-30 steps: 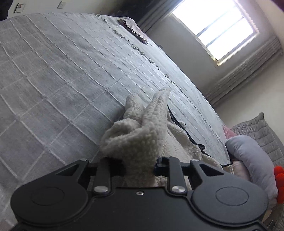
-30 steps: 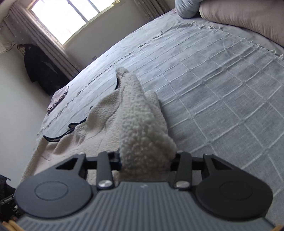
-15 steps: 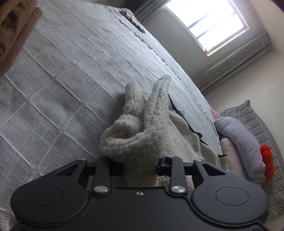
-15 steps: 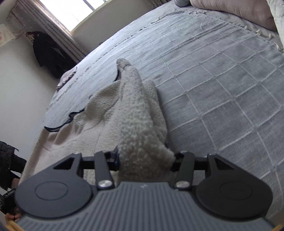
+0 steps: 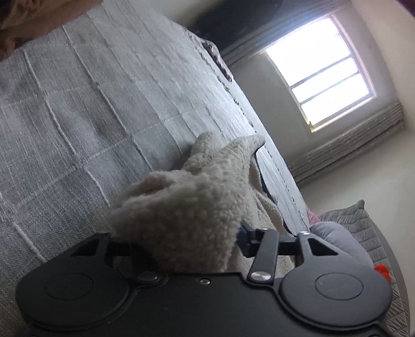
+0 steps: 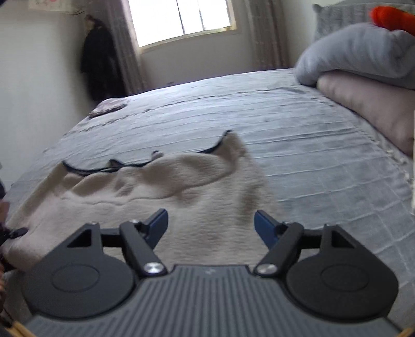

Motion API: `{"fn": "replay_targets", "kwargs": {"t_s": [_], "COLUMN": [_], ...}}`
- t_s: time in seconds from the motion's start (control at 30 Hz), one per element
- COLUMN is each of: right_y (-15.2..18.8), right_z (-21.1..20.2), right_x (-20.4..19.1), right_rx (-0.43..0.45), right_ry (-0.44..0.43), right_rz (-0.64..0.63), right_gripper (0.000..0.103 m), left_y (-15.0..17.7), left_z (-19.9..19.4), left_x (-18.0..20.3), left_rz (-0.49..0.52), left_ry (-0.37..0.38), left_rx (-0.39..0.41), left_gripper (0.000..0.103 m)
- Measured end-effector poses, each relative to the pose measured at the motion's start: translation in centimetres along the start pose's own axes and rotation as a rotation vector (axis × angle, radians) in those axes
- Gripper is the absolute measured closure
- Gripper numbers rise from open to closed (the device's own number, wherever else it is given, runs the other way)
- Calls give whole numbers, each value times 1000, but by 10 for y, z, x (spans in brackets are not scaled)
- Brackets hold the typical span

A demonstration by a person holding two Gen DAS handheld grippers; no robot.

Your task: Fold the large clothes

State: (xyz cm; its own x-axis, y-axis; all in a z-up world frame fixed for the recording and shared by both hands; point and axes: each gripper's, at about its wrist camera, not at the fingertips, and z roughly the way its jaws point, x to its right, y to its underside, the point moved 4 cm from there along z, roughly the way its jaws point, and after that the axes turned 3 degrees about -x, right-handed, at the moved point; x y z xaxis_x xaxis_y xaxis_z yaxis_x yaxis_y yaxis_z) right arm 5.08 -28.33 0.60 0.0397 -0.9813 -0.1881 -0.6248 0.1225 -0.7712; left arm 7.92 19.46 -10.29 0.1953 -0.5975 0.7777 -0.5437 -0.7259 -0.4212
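Note:
A cream fleece garment (image 6: 160,186) with a dark zip edge lies spread on the grey checked bedspread (image 6: 324,160). My right gripper (image 6: 211,225) hovers over its near part. The jaws are opening, the blue pads (image 6: 264,225) stand wide apart, and nothing is pinched between them. In the left wrist view a bunched fold of the fleece garment (image 5: 186,207) rises between the jaws of my left gripper (image 5: 189,238). It covers the left finger and reaches the right pad (image 5: 245,234). These jaws are opening too, with the fold still held up between them.
Grey (image 6: 358,51) and pink (image 6: 371,103) pillows with an orange item (image 6: 391,15) are stacked at the bed's right side. A small dark cloth (image 6: 109,107) lies on the far corner. A dark coat (image 6: 98,59) hangs beside the window. Brown fabric (image 5: 26,18) shows at the upper left.
My right gripper has let go of the fleece, which dropped flat on the bed, and the gripper rolled and pulled back. My left gripper sank closer to the bed and its jaws widened.

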Motion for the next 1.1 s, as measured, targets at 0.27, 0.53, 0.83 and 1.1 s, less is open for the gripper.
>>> {"fn": "replay_targets", "kwargs": {"t_s": [0.27, 0.53, 0.83, 1.1], "right_y": [23, 26, -14, -14], "right_z": [71, 89, 37, 53], "right_x": [-112, -98, 67, 122], "right_rx": [-154, -216, -41, -29], "right_ry": [-283, -364, -535, -679], "right_rz": [-139, -65, 509, 798], "right_gripper": [73, 73, 34, 20], "left_y": [-3, 55, 166, 231], "left_z": [-45, -36, 16, 28], "left_x": [85, 217, 259, 248], "left_rz": [218, 532, 813, 1052], "left_ry": [115, 318, 335, 289], "left_rx": [134, 51, -176, -199], "left_gripper": [70, 70, 70, 69]}}
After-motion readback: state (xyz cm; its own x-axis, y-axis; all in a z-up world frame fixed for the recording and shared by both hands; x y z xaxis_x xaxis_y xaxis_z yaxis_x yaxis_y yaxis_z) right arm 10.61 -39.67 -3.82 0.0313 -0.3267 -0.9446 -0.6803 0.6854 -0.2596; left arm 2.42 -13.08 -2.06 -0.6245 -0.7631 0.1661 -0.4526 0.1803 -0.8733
